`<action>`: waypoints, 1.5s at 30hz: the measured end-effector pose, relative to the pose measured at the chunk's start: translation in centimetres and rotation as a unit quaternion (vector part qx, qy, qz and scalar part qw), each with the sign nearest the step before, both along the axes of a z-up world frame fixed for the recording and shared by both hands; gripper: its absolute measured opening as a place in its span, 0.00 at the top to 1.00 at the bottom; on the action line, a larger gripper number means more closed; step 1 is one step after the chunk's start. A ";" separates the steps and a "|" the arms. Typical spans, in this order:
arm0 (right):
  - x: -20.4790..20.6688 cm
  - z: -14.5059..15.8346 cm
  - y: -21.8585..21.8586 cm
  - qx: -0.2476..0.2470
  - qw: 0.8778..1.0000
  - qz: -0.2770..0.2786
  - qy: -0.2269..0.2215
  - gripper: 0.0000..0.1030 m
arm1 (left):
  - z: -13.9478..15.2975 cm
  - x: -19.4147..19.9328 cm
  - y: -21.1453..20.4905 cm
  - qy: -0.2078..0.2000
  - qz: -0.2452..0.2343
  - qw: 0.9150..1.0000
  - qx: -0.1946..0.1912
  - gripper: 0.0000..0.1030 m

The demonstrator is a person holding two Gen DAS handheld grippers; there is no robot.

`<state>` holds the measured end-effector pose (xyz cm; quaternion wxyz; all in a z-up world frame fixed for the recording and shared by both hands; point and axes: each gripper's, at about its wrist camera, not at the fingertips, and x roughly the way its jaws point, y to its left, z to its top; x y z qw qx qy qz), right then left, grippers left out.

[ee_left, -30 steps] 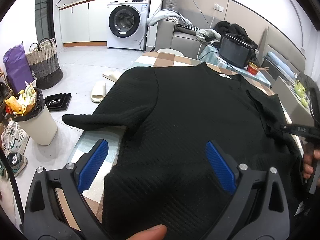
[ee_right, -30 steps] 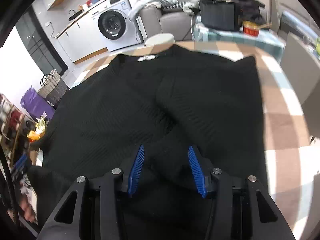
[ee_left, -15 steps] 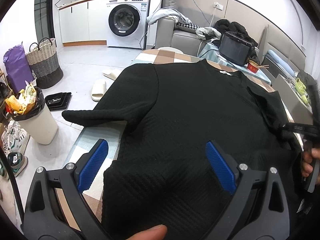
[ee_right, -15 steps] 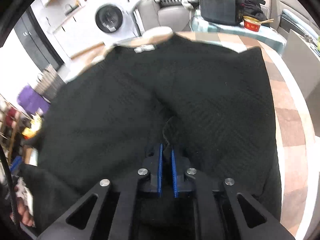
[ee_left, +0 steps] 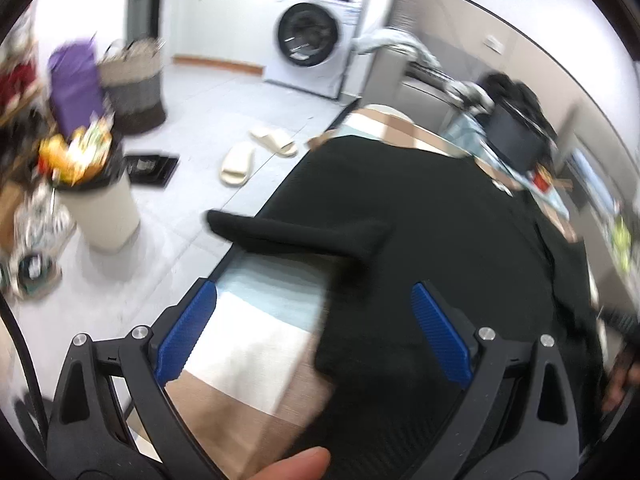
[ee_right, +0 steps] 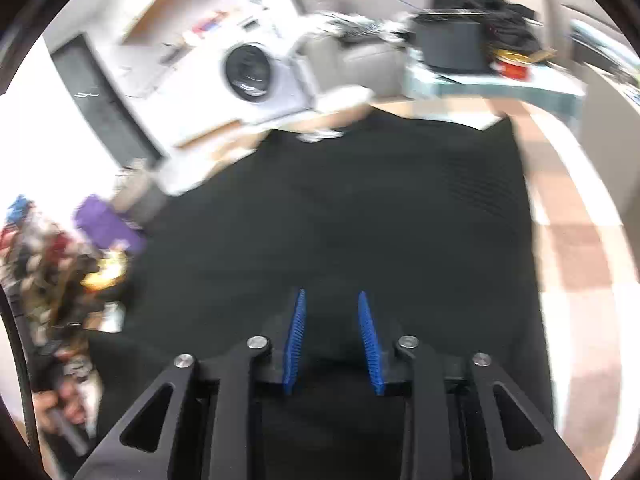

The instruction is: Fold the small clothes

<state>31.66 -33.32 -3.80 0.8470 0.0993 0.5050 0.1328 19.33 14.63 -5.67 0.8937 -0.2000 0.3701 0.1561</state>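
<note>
A black ribbed sweater point(ee_left: 440, 220) lies spread on the checked tablecloth point(ee_left: 248, 340), neckline at the far end. Its left sleeve point(ee_left: 288, 232) sticks out past the table's left edge. My left gripper point(ee_left: 314, 334) is open wide above the sweater's near left hem corner, and bare cloth shows between its pads. In the right wrist view the sweater point(ee_right: 360, 208) fills the middle. My right gripper point(ee_right: 332, 340) hovers low over the near part of the sweater. Its jaws are opening, and the pads stand a little apart with black fabric between them but not pinched.
Left of the table on the floor are a full waste bin point(ee_left: 100, 208), two slippers point(ee_left: 240, 164), a purple bag point(ee_left: 74, 88) and a woven basket point(ee_left: 132, 84). A black pot point(ee_right: 452, 44) and a red bowl point(ee_right: 514, 66) sit beyond the far end.
My left gripper has swung left, from over the sweater's body to its left hem and the bare tablecloth. My right gripper shut on a fold of the sweater, then parted again.
</note>
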 end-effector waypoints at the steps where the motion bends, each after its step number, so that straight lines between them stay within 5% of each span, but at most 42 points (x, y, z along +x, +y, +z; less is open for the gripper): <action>1: 0.0 -0.3 -0.2 0.012 1.000 -0.001 0.014 0.71 | -0.3 -0.1 1.1 0.000 0.009 1.000 -0.016 0.06; 6: -2.5 1.9 -1.5 0.049 0.998 -0.016 -0.021 0.59 | -2.6 0.3 6.8 0.011 0.047 0.989 -0.141 0.20; 12: -6.6 4.6 -3.6 0.086 0.994 -0.046 -0.057 0.45 | -3.8 1.7 10.0 -0.015 0.053 0.970 -0.238 0.21; 15: -7.2 5.2 -4.4 0.093 0.992 -0.062 -0.066 0.44 | -4.4 3.8 10.5 0.006 0.071 0.972 -0.224 0.37; 17: -7.6 5.2 -4.8 0.095 0.991 -0.067 -0.068 0.44 | -4.5 4.8 10.5 0.008 0.085 0.974 -0.210 0.57; 19: -7.9 5.1 -5.5 0.088 0.990 -0.083 -0.070 0.44 | -4.0 5.9 10.3 0.003 0.093 0.979 -0.184 0.89; 22: -8.3 4.5 -6.6 0.096 0.988 -0.098 -0.064 0.44 | -2.2 7.0 9.0 -0.022 0.088 0.985 -0.146 0.96; 25: -8.6 4.1 -7.6 0.097 0.987 -0.109 -0.059 0.44 | 0.6 8.3 6.8 -0.056 0.061 0.990 -0.112 0.96; 30: -9.2 4.0 -8.4 0.098 0.987 -0.118 -0.058 0.44 | 6.5 10.9 -1.8 -0.116 -0.075 0.989 -0.048 0.96; 32: -9.5 4.2 -8.6 0.097 0.986 -0.118 -0.061 0.44 | 7.4 12.1 -6.0 -0.118 -0.154 0.980 -0.039 0.96; 36: -10.1 4.3 -9.2 0.093 0.986 -0.125 -0.061 0.44 | 5.1 13.8 -13.0 -0.042 -0.285 0.957 -0.027 0.93; 38: -10.3 4.2 -9.4 0.089 0.986 -0.128 -0.060 0.44 | 3.6 13.9 -13.8 -0.012 -0.294 0.955 -0.024 0.77; 40: -10.4 4.0 -9.7 0.089 0.985 -0.132 -0.060 0.44 | 2.5 13.7 -13.2 0.005 -0.286 0.957 -0.040 0.50; 45: -9.9 3.3 -9.8 0.093 0.985 -0.133 -0.049 0.44 | 1.3 13.7 -9.0 0.002 -0.223 0.974 -0.051 0.46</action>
